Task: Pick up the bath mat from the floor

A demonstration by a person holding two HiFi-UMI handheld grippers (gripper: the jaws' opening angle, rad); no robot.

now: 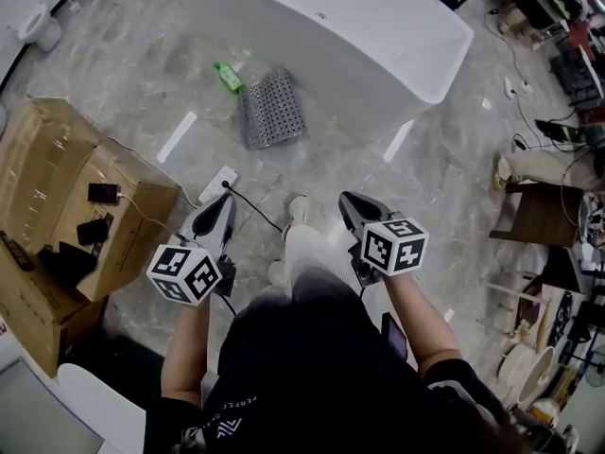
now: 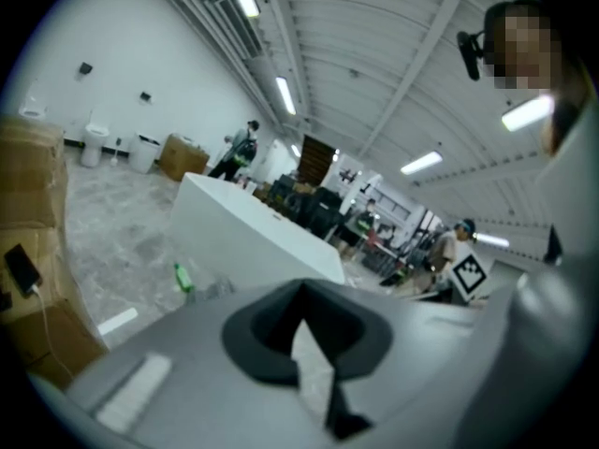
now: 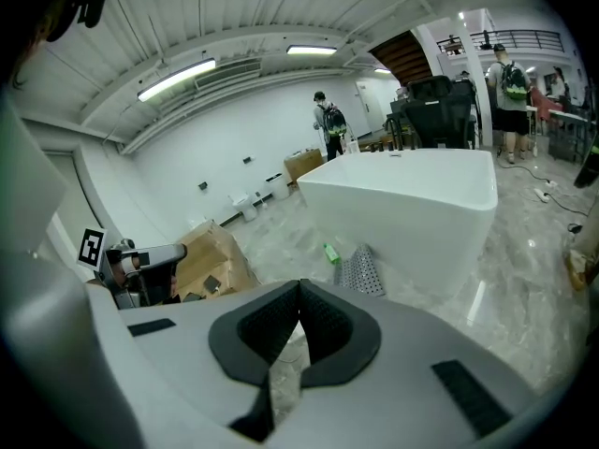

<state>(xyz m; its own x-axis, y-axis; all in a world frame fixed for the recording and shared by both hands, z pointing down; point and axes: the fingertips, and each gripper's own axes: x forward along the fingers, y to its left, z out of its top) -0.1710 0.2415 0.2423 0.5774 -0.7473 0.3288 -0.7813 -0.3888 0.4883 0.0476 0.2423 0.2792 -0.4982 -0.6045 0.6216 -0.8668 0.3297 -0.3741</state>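
Both grippers closed and empty — mat ahead on the floor.
We hold the left gripper (image 1: 223, 200) and right gripper (image 1: 348, 200) with jaws together on nothing; the bath mat (image 1: 271, 109) lies well beyond them beside the bathtub (image 1: 378, 45) — a green bottle (image 1: 228, 77) just by it.

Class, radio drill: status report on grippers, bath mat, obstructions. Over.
Left gripper and right gripper shut, empty, short of target. Bath mat on floor beside bathtub, untouched. Green bottle by mat's far corner.
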